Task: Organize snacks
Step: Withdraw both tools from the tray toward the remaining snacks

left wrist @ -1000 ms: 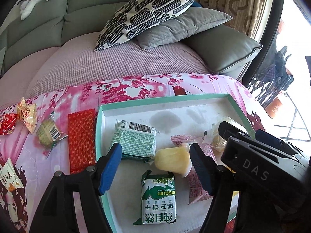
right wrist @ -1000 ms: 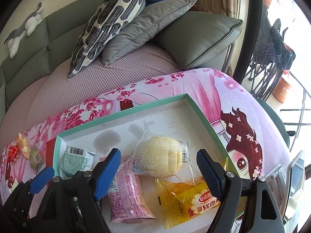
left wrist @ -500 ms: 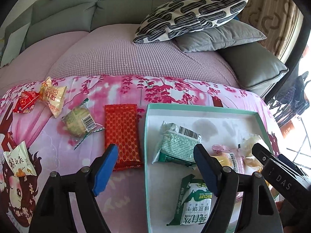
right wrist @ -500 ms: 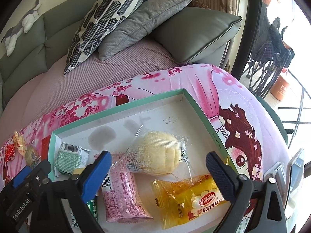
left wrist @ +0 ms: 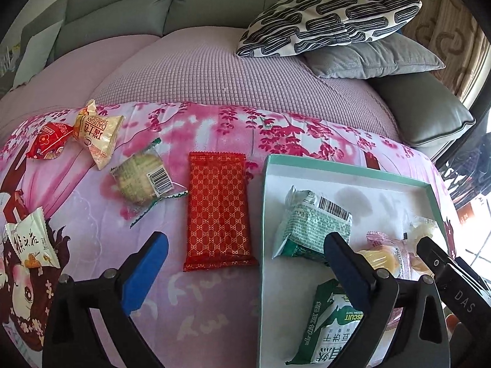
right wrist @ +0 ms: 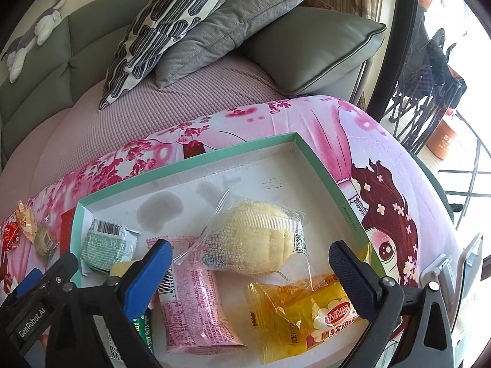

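Left gripper shifted off the tray, jaws opening and empty, straddling the red packet lying lengthwise just ahead; right gripper spread, empty.

A grey-green sofa runs along the back, its seat under a lilac waffle-textured cover. A black-and-white patterned cushion lies on a grey cushion beside the padded armrest. A soft toy lies on the sofa back. A patterned beige curtain hangs at the right, where bright daylight comes through glass, with a black metal rack and a terracotta pot outside.
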